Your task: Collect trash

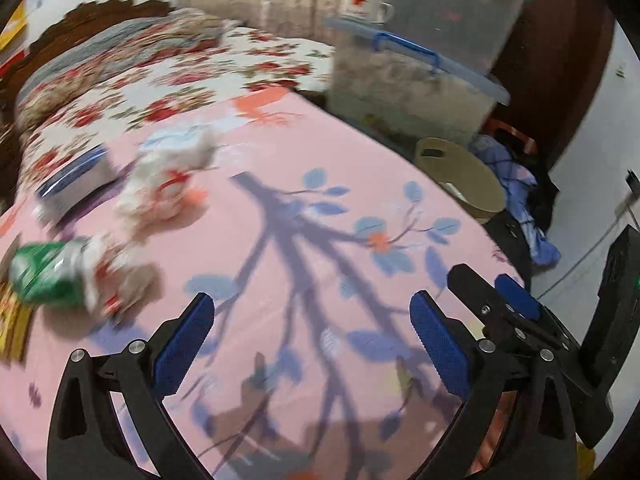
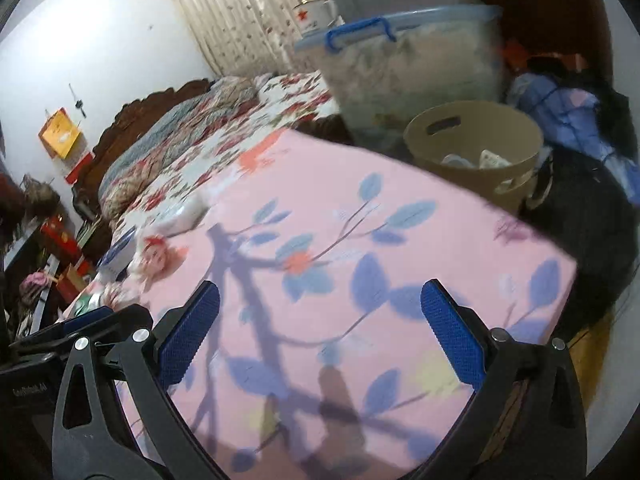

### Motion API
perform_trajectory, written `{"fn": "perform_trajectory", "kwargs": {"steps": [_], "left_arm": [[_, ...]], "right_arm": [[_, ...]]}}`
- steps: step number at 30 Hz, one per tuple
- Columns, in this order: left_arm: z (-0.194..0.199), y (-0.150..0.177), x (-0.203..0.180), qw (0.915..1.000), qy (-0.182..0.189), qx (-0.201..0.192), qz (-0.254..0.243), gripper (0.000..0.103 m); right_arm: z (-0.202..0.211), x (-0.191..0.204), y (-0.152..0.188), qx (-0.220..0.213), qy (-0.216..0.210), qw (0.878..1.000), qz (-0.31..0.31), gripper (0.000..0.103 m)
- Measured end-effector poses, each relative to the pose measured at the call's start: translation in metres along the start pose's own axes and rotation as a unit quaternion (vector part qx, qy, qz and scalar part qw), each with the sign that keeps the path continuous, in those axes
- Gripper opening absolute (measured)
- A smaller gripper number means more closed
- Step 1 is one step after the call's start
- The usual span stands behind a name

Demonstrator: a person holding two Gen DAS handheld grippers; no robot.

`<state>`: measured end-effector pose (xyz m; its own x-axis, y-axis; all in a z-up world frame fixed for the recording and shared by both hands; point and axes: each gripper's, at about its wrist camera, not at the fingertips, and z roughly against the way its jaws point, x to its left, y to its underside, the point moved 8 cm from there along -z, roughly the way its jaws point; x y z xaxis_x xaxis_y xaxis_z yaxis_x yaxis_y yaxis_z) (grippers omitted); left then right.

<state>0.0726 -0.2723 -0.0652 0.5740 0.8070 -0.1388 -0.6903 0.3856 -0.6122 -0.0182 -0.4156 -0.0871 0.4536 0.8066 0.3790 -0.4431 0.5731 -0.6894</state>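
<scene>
Lying on the pink sheet (image 1: 320,208), the crumpled green can (image 1: 48,274) looks light and slick; pinch its middle. Left gripper (image 1: 312,344) and right gripper (image 2: 320,336) gape wide, empty.

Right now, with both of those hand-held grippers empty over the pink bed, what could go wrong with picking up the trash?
1. The green can lies near the bed's left edge; a clumsy nudge might roll it off.
2. The crumpled white wrappers look soft and loose, so the left hand-held gripper may pinch the pink sheet too.
3. The tan bin stands off the bed's far corner; a drop could miss.
</scene>
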Motion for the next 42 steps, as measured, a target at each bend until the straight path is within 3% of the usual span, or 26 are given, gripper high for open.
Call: {"fn": "perform_trajectory", "kwargs": {"steps": [6,15,21,27,32,42], "left_arm": [[0.033,0.019,0.023,0.9984,-0.050,-0.026,0.011,0.094],[0.074,0.035,0.010,0.9949,-0.064,-0.076,-0.019,0.094],[0.084,0.049,0.003,0.9943,-0.062,-0.084,-0.025,0.094],[0.096,0.059,-0.003,0.9907,-0.085,-0.095,-0.047,0.094],[0.105,0.055,0.009,0.9847,-0.121,-0.115,-0.048,0.094],[0.088,0.055,0.020,0.9870,-0.123,-0.096,-0.037,0.094]], "right_arm": [[0.015,0.014,0.012,0.009,-0.008,1.000,-0.005,0.100],[0.057,0.016,0.015,-0.011,0.010,1.000,0.011,0.100],[0.087,0.021,0.016,-0.043,0.039,0.997,0.040,0.100],[0.108,0.025,0.016,-0.066,0.052,0.995,0.056,0.100],[0.109,0.030,0.014,-0.069,0.049,0.995,0.058,0.100],[0.099,0.019,0.016,-0.060,0.069,0.995,0.047,0.100]]}}
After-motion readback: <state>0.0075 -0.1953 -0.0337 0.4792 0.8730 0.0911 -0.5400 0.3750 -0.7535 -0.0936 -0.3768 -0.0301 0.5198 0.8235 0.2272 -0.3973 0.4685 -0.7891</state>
